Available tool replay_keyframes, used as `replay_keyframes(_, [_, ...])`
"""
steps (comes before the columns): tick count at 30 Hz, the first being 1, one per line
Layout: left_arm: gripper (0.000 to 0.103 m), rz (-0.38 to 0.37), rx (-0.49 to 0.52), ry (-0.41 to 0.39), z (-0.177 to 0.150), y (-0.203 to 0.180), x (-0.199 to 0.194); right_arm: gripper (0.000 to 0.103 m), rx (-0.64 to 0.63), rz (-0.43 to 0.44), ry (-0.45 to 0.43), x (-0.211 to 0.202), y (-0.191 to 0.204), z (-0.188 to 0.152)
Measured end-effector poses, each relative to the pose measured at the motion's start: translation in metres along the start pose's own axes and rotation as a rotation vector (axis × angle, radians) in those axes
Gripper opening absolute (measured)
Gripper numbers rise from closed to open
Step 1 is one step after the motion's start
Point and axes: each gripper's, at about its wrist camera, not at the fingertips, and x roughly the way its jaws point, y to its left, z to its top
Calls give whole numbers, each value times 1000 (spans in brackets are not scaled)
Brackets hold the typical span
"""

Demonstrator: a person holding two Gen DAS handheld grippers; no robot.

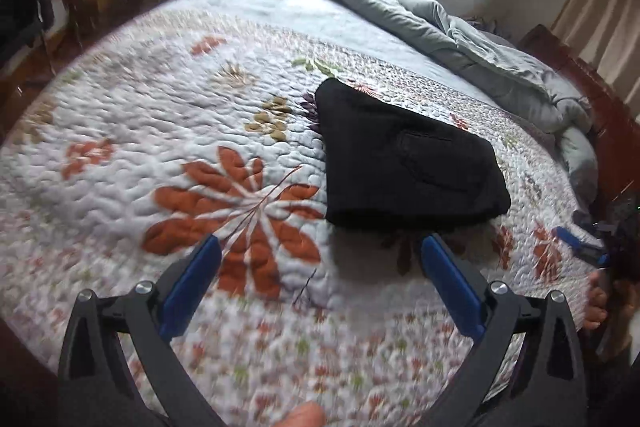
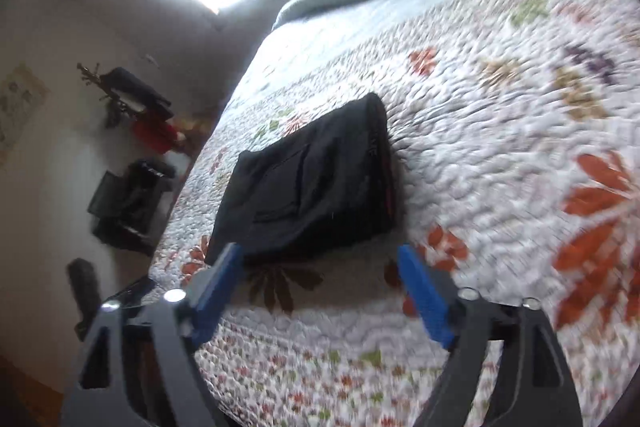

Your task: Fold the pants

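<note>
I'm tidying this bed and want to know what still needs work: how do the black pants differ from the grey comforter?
The black pants are folded into a flat, compact bundle, while the grey comforter is bunched and rumpled. The pants lie near the middle of the floral quilt; the comforter runs along the bed's far edge. The pants are far smaller than the comforter. Both rest on the bed, and neither gripper touches either.

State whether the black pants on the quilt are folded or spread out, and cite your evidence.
Folded. The black pants form one compact, layered bundle on the floral quilt, with no legs extending.
</note>
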Motion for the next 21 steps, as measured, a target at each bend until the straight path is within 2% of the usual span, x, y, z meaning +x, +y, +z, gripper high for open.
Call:
replay_keyframes(4, [100,109,56,-72,-40,-18,-55,93,0,-59,-81,-55,14,-52])
replay_keyframes(11, [100,132,71,-164,-96,-52,-136,97,-126,-225,-184,-118,55,-125])
replay_keyframes(16, [100,128,92,-208,-121,-81,-183,99,-310,-283,-274,-155,110,-164])
replay_keyframes(18, [100,156,111,-224,-130,-90,-197,99,-368,-309,-302,-166,130,-176])
replay_keyframes(21, [100,171,121,-221,-140,-98,-213,99,-406,-319,-312,-177,153,-189])
